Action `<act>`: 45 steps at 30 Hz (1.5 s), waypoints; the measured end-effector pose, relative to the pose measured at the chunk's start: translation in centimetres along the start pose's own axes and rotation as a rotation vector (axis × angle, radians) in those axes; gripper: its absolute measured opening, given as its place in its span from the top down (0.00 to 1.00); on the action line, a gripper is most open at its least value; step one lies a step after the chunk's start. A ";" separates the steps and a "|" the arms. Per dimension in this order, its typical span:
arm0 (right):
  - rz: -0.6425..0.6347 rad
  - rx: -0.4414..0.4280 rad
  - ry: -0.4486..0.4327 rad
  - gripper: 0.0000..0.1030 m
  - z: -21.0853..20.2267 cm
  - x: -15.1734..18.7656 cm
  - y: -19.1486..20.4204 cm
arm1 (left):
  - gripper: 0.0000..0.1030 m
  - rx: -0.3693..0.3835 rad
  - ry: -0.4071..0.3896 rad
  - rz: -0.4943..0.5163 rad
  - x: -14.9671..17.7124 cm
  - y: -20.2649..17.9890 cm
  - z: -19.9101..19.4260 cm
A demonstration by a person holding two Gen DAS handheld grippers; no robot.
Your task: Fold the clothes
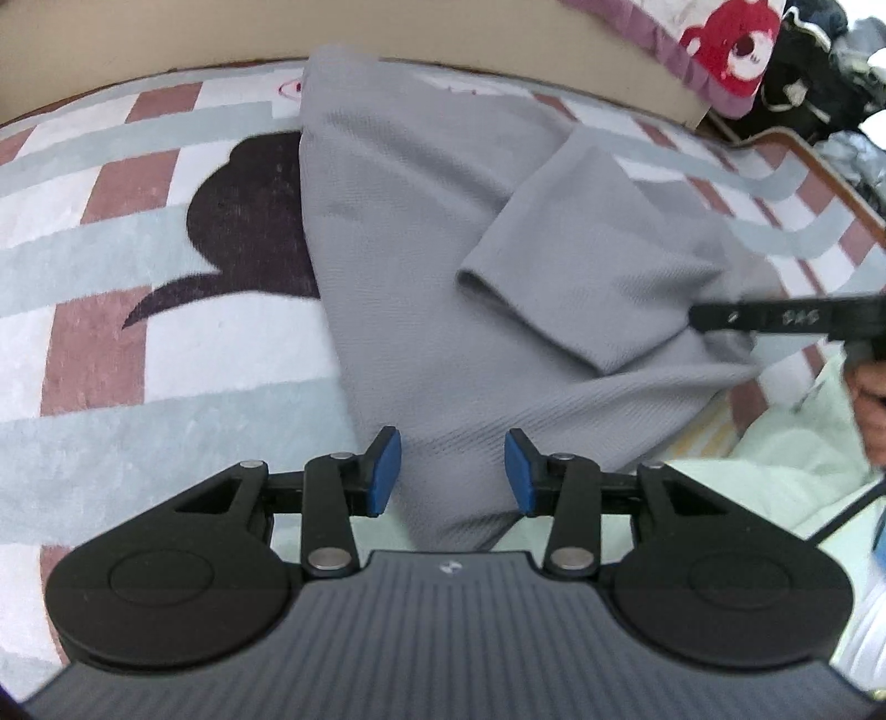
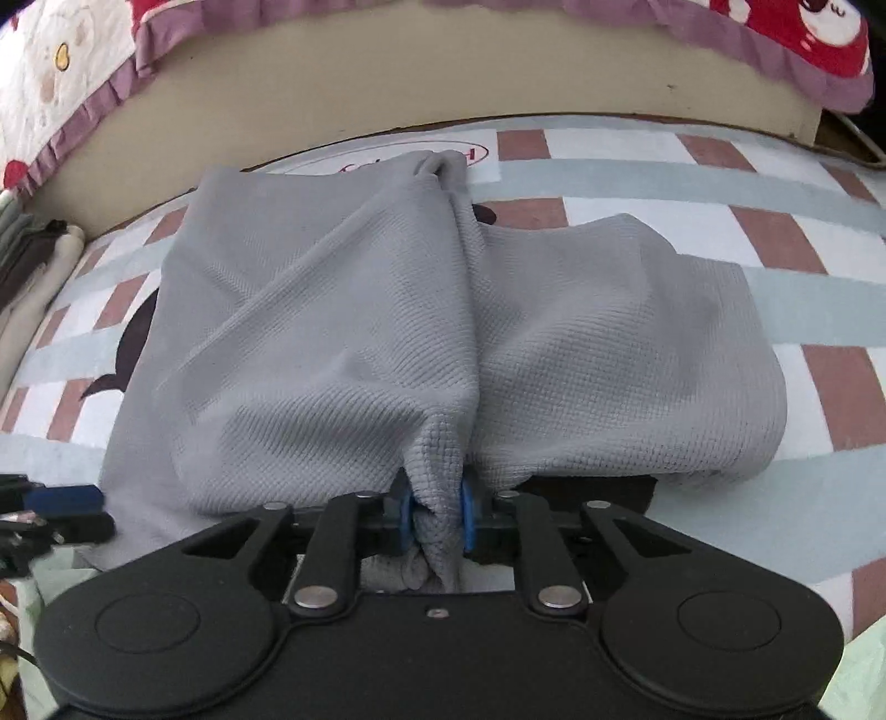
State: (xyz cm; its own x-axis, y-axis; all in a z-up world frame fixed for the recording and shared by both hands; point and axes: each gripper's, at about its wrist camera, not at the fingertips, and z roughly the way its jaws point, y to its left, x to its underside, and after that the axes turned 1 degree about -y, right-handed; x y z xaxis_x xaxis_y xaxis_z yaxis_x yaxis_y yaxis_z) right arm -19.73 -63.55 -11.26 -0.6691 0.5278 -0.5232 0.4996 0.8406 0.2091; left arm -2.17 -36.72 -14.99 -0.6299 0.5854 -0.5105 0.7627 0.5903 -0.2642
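A grey waffle-knit garment (image 1: pixel 421 232) lies on a checked rug (image 1: pixel 99 266), with one sleeve (image 1: pixel 581 266) folded across it. My left gripper (image 1: pixel 453 471) is open, its blue pads either side of the garment's near end, not closed on it. My right gripper (image 2: pixel 436 518) is shut on a bunched fold of the grey garment (image 2: pixel 343 343) and lifts it slightly; it shows at the right edge of the left wrist view (image 1: pixel 786 315), at the garment's right side.
The rug (image 2: pixel 720 243) has pink, white and pale blue checks and a dark cartoon shape (image 1: pixel 243 221). A beige bed base (image 2: pixel 387 83) with a frilled quilt (image 2: pixel 803 39) stands behind. Pale green cloth (image 1: pixel 775 471) lies near right. Folded clothes (image 2: pixel 27 266) sit at left.
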 end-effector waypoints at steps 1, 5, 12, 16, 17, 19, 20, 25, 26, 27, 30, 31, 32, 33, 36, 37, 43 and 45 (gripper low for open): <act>-0.010 0.000 0.000 0.72 -0.1 -0.1 0.0 | 0.61 -0.006 0.001 -0.001 -0.1 -0.1 -0.1; -0.148 0.072 -0.056 0.53 -2.2 0.2 1.1 | 0.61 0.019 -0.095 0.019 -2.1 -1.6 -2.0; -0.377 -0.081 -0.138 0.52 -4.5 -0.5 2.7 | 0.43 -0.003 -0.112 0.236 -8.4 -5.9 2.4; -0.500 -0.177 -0.098 0.51 -3.1 -0.7 3.9 | 0.47 -0.028 0.006 0.269 -10.2 -5.3 7.3; -0.531 -0.183 -0.086 0.51 -2.3 -0.4 4.3 | 0.50 0.007 0.040 0.244 -10.4 -4.9 7.8; -0.560 -0.176 -0.085 0.50 -1.3 -0.1 4.6 | 0.99 0.077 0.058 0.265 -10.5 -5.1 7.6; -0.565 -0.175 -0.087 0.49 -0.8 0.1 4.7 | 0.98 0.112 0.088 0.279 -10.8 -5.6 7.4; -0.517 -0.199 -0.133 0.24 -0.4 0.9 4.9 | 0.98 0.235 0.075 0.225 -14.3 -8.8 6.4; -0.515 -0.194 -0.140 0.19 -0.3 1.1 5.2 | 0.98 0.276 0.075 0.195 -15.3 -9.6 6.5; -0.522 -0.185 -0.145 0.19 -0.3 1.3 5.4 | 0.98 0.318 0.075 0.164 -16.3 -10.5 6.6; -0.513 -0.077 -0.193 0.20 -0.4 1.3 5.6 | 0.98 0.423 0.069 0.120 -18.3 -13.5 7.1; -0.480 -0.026 -0.224 0.22 -0.8 1.1 5.1 | 0.97 0.449 0.062 0.117 -18.7 -14.6 7.2; -0.428 0.022 -0.255 0.32 -1.3 0.7 4.2 | 0.97 0.463 0.044 0.114 -19.1 -15.5 7.3; -0.373 0.067 -0.283 0.44 -1.8 0.3 3.2 | 0.95 0.478 0.026 0.111 -19.4 -16.4 7.4; -0.125 0.100 -0.240 0.80 -2.5 -1.2 -1.6 | 0.68 0.511 -0.070 0.107 -19.4 -17.3 6.7; -0.035 0.089 -0.218 0.81 -2.7 -1.2 -3.4 | 0.55 0.505 -0.097 0.108 -19.0 -17.3 6.3; 0.218 0.075 -0.153 0.81 -3.0 0.7 -10.3 | 0.53 0.268 -0.043 0.239 -14.3 -14.6 7.5; 0.254 0.092 -0.132 0.81 -2.8 0.9 -11.6 | 0.53 0.226 0.023 0.251 -12.5 -12.8 8.1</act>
State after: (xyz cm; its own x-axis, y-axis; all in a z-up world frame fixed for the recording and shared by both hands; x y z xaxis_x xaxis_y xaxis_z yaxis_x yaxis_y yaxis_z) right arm -27.63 -72.45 -11.87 -0.4418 0.6943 -0.5681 0.6938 0.6659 0.2742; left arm -2.90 -56.10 -11.88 -0.4197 0.7109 -0.5644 0.9059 0.2898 -0.3088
